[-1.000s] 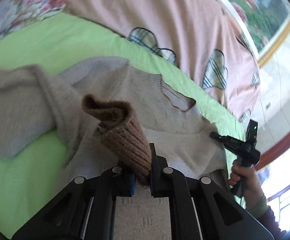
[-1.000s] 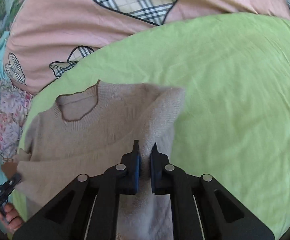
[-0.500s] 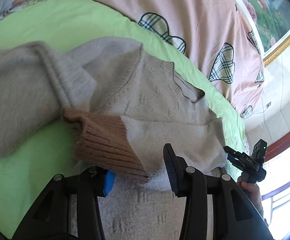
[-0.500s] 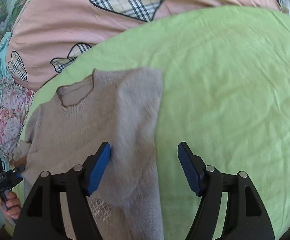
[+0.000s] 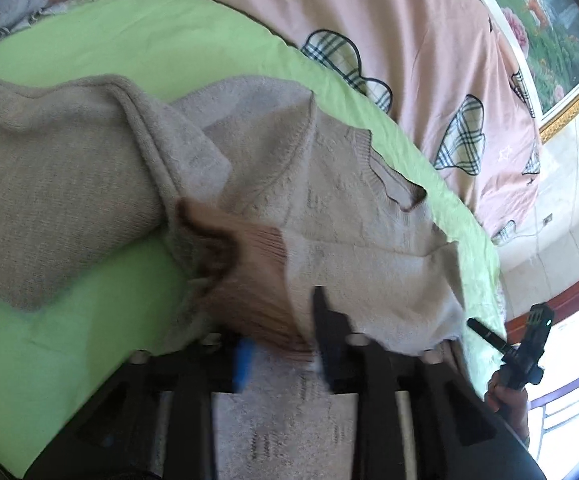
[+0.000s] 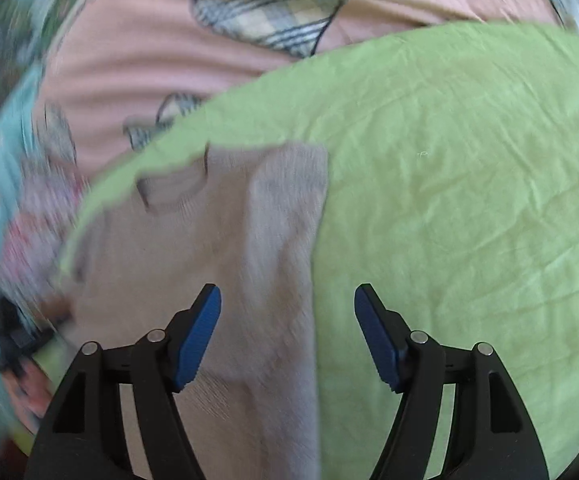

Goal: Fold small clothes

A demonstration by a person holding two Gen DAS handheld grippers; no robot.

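Two grippers stand over one beige knitted sweater [image 5: 341, 216] spread on a green sheet [image 6: 469, 184], neckline [image 5: 401, 196] toward the pink bedcover [image 5: 389, 20]. Left gripper [image 5: 281, 340]: jaws have just been opening and stand apart; the brown ribbed cuff [image 5: 257, 280] of a sleeve lies between them, laid across the sweater's body, and the blurred view shows no pad pressing on it, so it reads as released. Right gripper [image 6: 287, 332]: jaws wide, nothing held; the sweater's folded right edge [image 6: 313, 280] runs straight up between them toward the shoulder. In the left wrist view the right gripper also shows at the sweater's far side, held by a hand [image 5: 507, 396]. Judgement: both side folds appear laid in, leaving a long narrow panel whose long axis runs from hem, nearest the grippers, away to the neckline. The coming fold likely turns on that axis, hem carried toward collar. The hem lies below both claws, out of view; each gripper sits near its own side, neither clearly closer.
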